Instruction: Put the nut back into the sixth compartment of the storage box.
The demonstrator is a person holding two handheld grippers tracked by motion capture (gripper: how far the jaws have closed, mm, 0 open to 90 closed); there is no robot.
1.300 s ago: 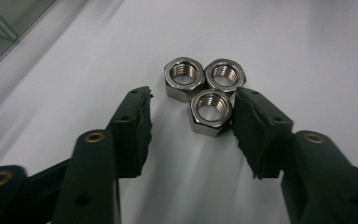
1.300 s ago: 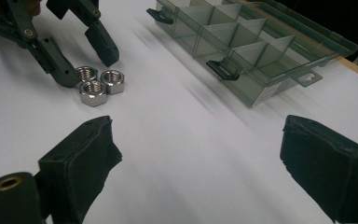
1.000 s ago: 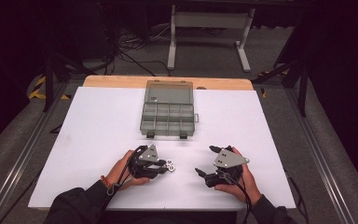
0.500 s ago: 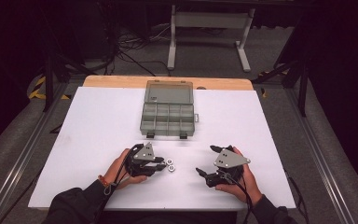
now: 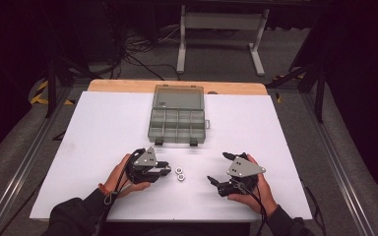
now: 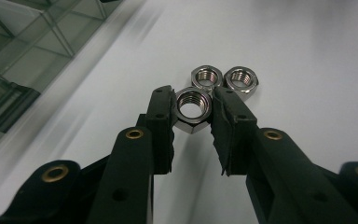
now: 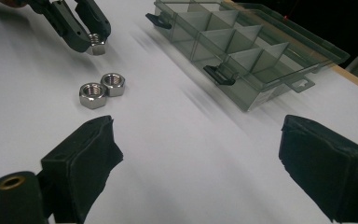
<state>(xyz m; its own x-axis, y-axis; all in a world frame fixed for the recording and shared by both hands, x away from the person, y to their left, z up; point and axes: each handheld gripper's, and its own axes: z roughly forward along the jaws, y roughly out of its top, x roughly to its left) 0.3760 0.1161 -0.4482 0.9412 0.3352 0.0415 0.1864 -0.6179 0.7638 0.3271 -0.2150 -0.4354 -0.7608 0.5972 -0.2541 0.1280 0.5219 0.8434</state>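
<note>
The table top [image 5: 103, 147] was plain white, with a pale wood strip [image 5: 128, 86] along its far edge. The compartment box [image 5: 177, 125] was translucent smoky grey with black latches [image 7: 219, 74]. Three hex nuts [image 6: 223, 79] were shiny silver. Both grippers, the left gripper [image 6: 193, 123] and the right gripper [image 7: 196, 154], were black, with brass-coloured rivets [image 6: 134, 134] and grey top plates [image 5: 243, 167]. The sleeves [image 5: 74, 219] were black.

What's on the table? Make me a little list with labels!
table: white sheet
box: open grey compartment box, lid back, at the far middle
nuts: three; two loose nuts touching each other on the sheet
held nut: one nut between the left gripper jaws
right gripper: jaws wide apart, nothing between them
hands: one on each gripper
</note>
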